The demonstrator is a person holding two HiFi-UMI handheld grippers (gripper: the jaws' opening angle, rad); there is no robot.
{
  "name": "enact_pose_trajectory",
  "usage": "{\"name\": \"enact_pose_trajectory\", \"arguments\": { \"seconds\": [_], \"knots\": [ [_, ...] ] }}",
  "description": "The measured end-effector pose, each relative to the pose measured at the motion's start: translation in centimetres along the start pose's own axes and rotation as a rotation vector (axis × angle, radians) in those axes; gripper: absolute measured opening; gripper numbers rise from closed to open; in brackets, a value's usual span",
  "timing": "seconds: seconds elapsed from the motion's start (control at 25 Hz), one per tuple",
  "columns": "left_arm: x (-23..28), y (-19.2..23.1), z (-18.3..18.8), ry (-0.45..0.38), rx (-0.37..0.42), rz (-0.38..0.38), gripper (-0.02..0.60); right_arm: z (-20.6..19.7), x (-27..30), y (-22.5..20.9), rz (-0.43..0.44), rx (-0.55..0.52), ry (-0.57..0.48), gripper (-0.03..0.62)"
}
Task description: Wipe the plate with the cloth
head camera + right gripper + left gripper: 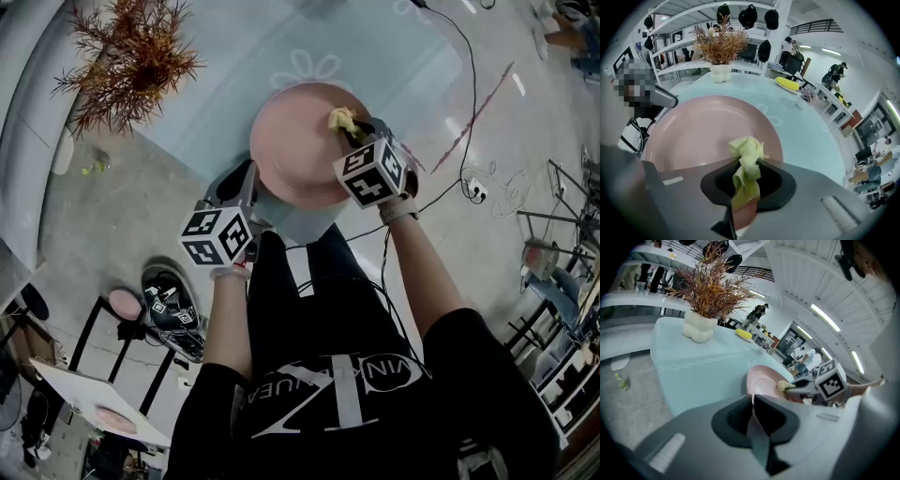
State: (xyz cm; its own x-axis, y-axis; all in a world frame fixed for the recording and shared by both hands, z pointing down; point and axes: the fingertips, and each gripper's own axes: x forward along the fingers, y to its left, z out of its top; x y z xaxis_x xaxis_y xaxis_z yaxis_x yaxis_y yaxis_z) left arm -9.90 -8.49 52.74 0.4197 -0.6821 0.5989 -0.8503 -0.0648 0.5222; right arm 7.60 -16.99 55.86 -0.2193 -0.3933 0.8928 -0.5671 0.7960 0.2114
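A pink plate (295,141) is held by its near-left rim in my left gripper (249,180), which is shut on it. From the left gripper view the plate (764,378) shows almost edge-on, its rim running between the jaws of the left gripper (752,404). My right gripper (354,128) is shut on a bunched yellow-green cloth (341,119) at the plate's right side. In the right gripper view the cloth (746,152) sticks out of the right gripper (746,165) just above the plate's (698,131) near rim.
A pale blue glass table (234,66) lies beneath and beyond the plate. A dried plant in a white vase (698,326) stands at its left. A black cable (464,84) crosses the floor at right. A stool and gear (169,305) sit lower left.
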Motion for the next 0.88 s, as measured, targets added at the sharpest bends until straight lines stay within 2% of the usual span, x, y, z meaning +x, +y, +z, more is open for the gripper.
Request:
{"name": "enact_pose_trajectory", "arguments": {
  "seconds": [0.28, 0.52, 0.88],
  "knots": [
    [0.0, 0.0, -0.1, 0.002, -0.003, -0.006, 0.000, -2.5, -1.4, 1.8, 0.027, 0.008, 0.027, 0.075],
    [0.0, 0.1, 0.0, -0.003, -0.029, -0.016, 0.000, -3.6, -2.4, 4.5, 0.087, 0.007, 0.043, 0.075],
    [0.0, 0.2, 0.0, 0.000, -0.029, -0.024, 0.000, -2.7, -3.0, 9.7, 0.194, -0.038, 0.031, 0.075]
  ]
}}
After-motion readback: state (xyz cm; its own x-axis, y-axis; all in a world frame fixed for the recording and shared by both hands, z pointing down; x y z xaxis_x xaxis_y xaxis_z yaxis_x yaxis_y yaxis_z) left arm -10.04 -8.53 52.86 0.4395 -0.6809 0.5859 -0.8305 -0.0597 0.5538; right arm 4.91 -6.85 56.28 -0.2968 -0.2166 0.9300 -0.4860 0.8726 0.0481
